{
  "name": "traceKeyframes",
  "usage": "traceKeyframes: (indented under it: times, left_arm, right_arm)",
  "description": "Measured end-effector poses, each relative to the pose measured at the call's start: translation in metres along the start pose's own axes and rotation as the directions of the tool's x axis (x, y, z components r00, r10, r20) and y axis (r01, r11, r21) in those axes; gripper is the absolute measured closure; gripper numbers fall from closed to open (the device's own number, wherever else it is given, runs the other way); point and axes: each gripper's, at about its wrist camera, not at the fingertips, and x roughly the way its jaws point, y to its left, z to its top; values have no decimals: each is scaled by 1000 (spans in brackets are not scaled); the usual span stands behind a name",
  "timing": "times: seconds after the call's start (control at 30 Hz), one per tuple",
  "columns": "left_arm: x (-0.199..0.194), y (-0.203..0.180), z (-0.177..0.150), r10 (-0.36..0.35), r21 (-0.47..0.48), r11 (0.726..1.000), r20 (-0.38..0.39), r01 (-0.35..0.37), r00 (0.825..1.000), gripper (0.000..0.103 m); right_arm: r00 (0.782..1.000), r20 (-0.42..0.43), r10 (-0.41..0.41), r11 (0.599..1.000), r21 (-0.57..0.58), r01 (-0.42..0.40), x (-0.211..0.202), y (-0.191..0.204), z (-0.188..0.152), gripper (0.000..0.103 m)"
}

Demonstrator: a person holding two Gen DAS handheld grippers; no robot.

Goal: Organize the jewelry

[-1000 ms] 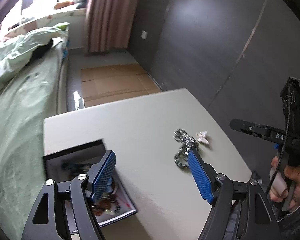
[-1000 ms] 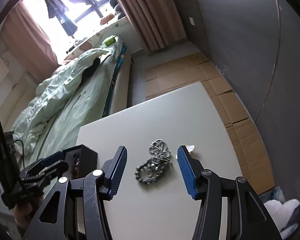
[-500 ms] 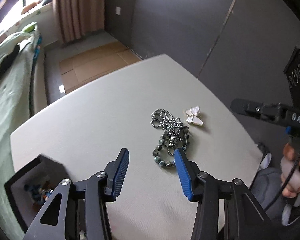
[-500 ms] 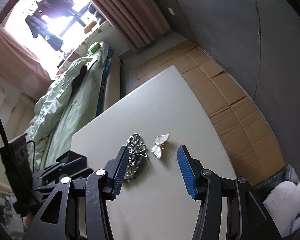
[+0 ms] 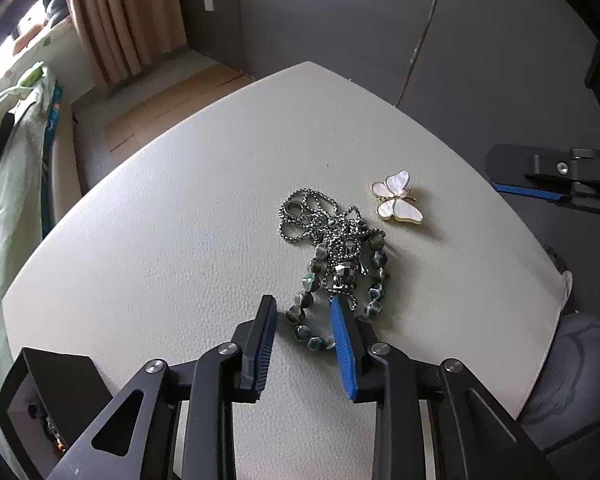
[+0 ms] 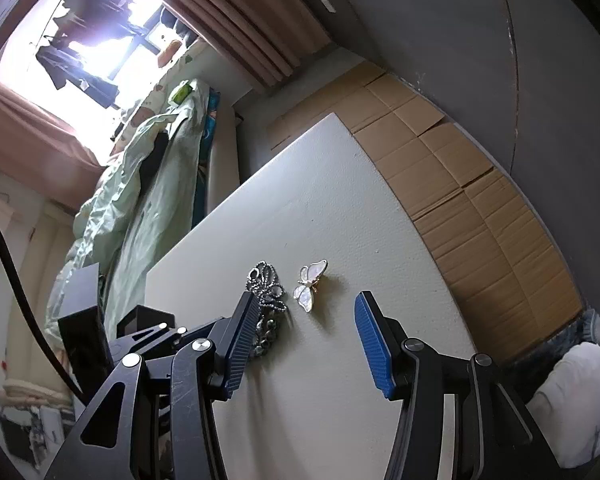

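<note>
We see the left hand-held gripper (image 5: pixel 303 322) just narrowed, pads not yet pressing the beads (image 5: pixel 300 312) between them. Right hand-held gripper (image 6: pixel 306 334) gapes before the butterfly (image 6: pixel 310 285). Both pieces lie mid-desk (image 5: pixel 172 240).

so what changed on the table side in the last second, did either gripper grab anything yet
The left gripper swung from the black box over to the beaded bracelet; its jaws have just been closing, with the bracelet's near loop between them, not yet pinched. The right gripper came down toward the butterfly brooch, jaws unchanged and holding nothing. The bracelet, silver chain and brooch have not moved.
</note>
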Motion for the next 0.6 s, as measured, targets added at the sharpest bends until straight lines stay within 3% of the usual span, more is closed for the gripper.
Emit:
traceKeyframes:
  times: [0.03,0.3,0.43,0.6]
  left_arm:
    - [0,0,-1,5,0,1000,-4,-5,1000,92]
    - [-10,9,-6,-8,-27,1000,25,9,1000,94]
    - [-27,17,-4,-24,-54,998,77,28,997,94]
    - [-47,29,-2,-46,-91,994,134,59,990,94]
  right_arm:
    - [1000,-3,-2,1000,-3,2,0,0,0,51]
    - [999,-25,-33,993,-113,30,9,13,4,51]
    - [990,-9,-139,947,-294,130,11,30,9,51]
    - [978,-50,-203,877,-454,159,21,43,10,51]
